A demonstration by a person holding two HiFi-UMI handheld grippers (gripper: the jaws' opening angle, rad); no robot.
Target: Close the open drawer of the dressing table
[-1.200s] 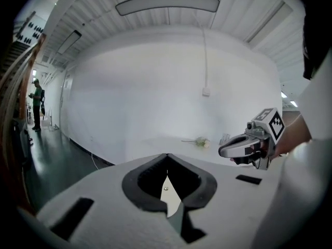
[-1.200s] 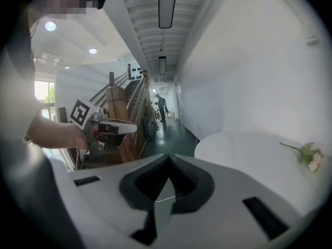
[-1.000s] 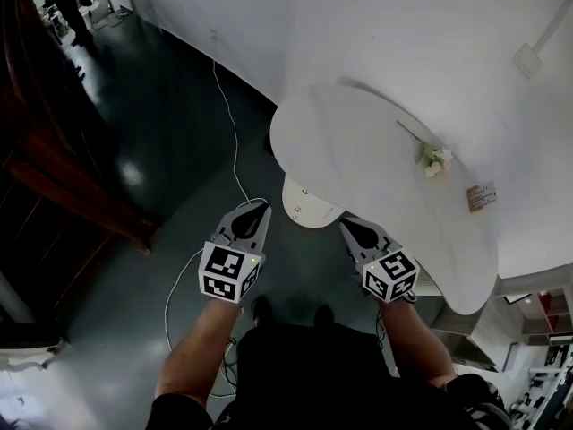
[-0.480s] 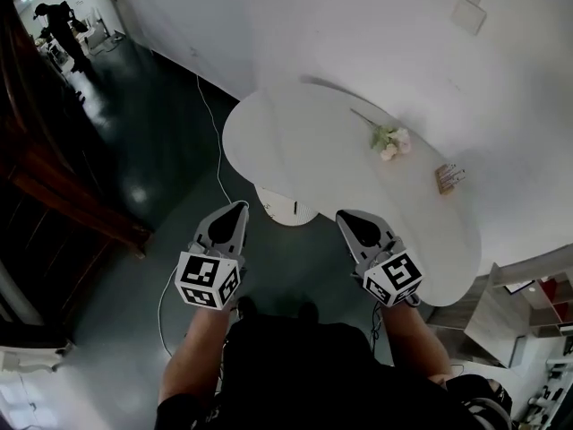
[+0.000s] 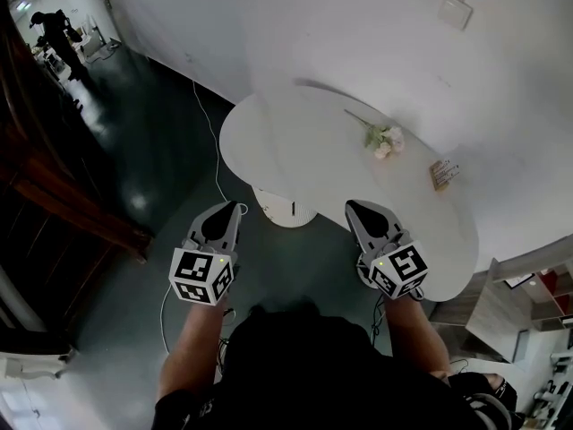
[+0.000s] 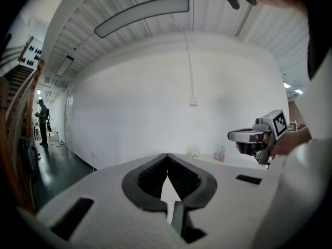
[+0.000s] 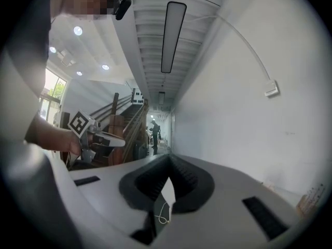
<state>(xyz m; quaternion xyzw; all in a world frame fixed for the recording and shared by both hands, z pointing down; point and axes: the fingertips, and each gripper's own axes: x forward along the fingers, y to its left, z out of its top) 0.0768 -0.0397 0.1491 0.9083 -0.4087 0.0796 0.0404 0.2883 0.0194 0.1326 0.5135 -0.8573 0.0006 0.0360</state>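
The white oval dressing table (image 5: 313,155) stands against the curved white wall. Its open drawer (image 5: 285,210) juts out from under the near edge as a white rounded front. My left gripper (image 5: 236,206) hovers above the floor just left of the drawer, jaws shut and holding nothing. My right gripper (image 5: 353,206) hangs over the table's near edge, right of the drawer, also shut and holding nothing. In the left gripper view the left gripper (image 6: 167,156) has its jaws meeting at the tip, with the right gripper (image 6: 239,136) beside it. In the right gripper view the right gripper (image 7: 168,157) is likewise shut.
A small flower sprig (image 5: 382,140) and a small stand (image 5: 442,174) lie on the table top. A white cable (image 5: 213,146) runs across the dark floor. A dark wooden staircase (image 5: 63,195) stands at the left. A person (image 5: 52,32) stands far off.
The table has slid left and up in the head view as the viewpoint shifted. Both grippers stay shut, a little lower and wider apart.
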